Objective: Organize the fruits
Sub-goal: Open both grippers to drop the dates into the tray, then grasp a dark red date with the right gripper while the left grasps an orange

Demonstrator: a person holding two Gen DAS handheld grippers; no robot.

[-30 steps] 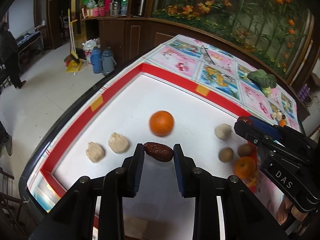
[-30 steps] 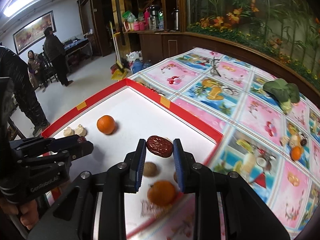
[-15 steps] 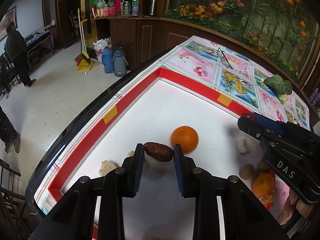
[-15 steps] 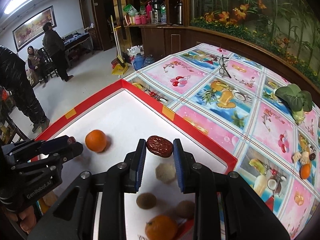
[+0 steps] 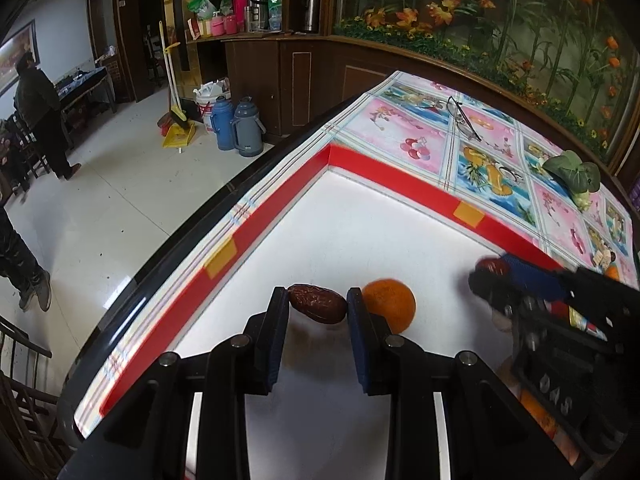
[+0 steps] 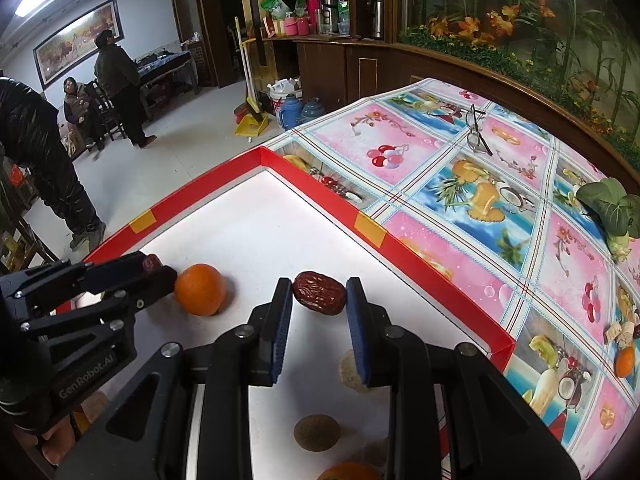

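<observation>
Blocking much of the near tray, the black gripper bodies hide what lies under them; a pale lumpy piece (image 6: 349, 370) shows only as a sliver behind the right gripper's finger, and a second orange (image 6: 349, 472) is cut off at the bottom edge. The right gripper is blurred in the left wrist view, so its tip detail there is hard to read.

Left gripper (image 5: 318, 305): jaws narrow, clamped on a left date (image 5: 317, 309), dark red-brown, wrinkled, oval, lying crosswise between the pads, held above the white tray floor. Right gripper (image 6: 319, 292): jaws narrow, clamped on a right date (image 6: 319, 293), same wrinkled dark red look, also crosswise at the fingertips.

An orange (image 6: 199, 289) sits on the white floor of the red-rimmed tray (image 6: 312, 185), just beside the left gripper's tip. A round brown fruit (image 6: 316, 432) lies on the tray near the bottom, between the right gripper's arms.

On the fruit-print tablecloth (image 6: 500, 184): glasses (image 6: 476, 130) and a leafy green vegetable (image 6: 612, 208), well apart from the tray. People stand in the background room, too far for detail.
</observation>
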